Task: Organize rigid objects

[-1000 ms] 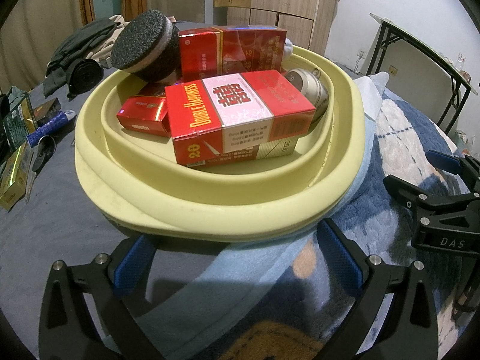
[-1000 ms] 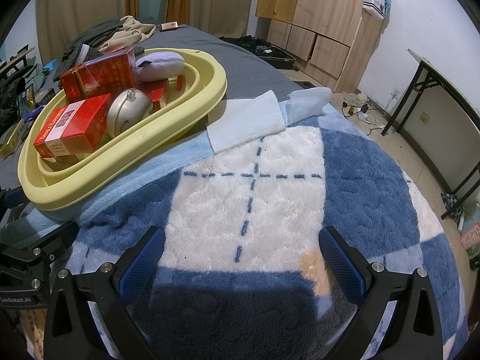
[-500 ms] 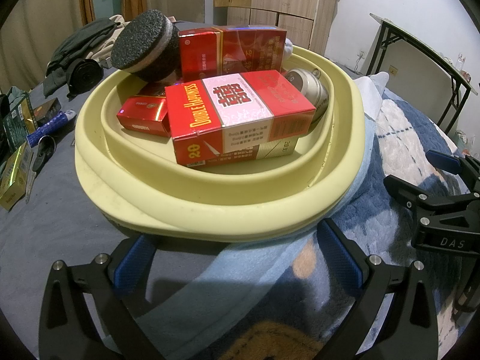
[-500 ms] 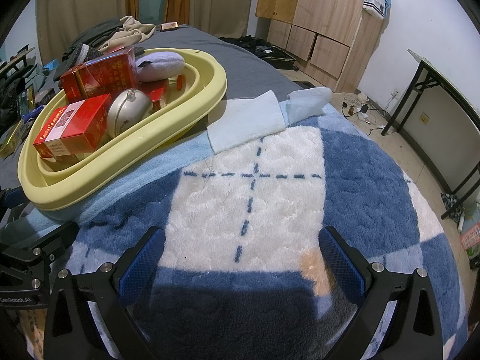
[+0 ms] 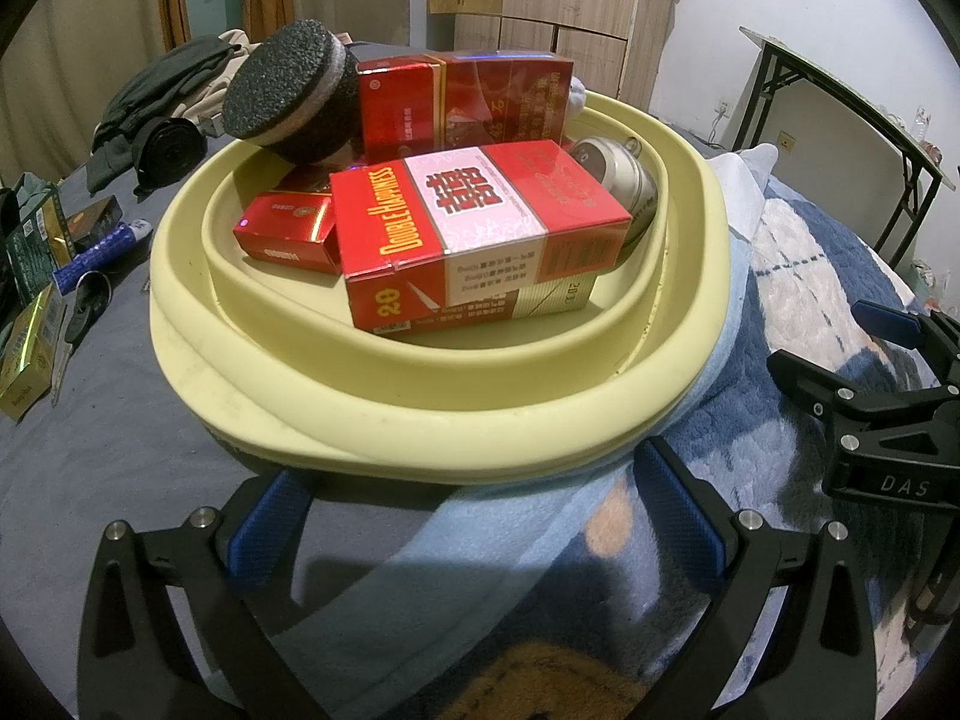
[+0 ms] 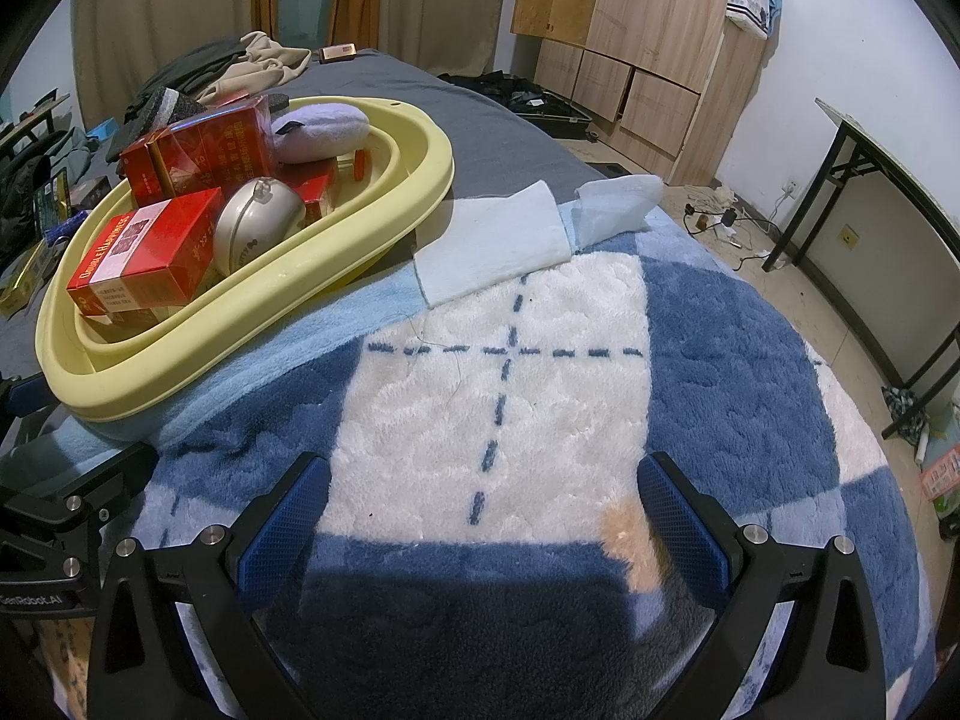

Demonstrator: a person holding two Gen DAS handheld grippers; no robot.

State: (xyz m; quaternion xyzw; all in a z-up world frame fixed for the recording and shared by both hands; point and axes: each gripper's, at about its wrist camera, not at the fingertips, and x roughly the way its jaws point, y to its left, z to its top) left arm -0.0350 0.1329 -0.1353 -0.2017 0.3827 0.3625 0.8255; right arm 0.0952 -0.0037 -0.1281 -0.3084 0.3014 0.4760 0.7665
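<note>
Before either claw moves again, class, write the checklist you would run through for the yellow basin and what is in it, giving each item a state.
1. Left claw open and empty: ok.
2. Right claw open and empty: ok, only the blanket lies beneath it.
3. Yellow basin sits level: cannot tell, its near edge rests on a light blue cloth.
4. Double Happiness box stable: cannot tell, it lies atop another box.
5. Black sponge disc secure: not ok, it leans tilted on the far rim.
6. Silver round tin inside the basin: ok.
</note>
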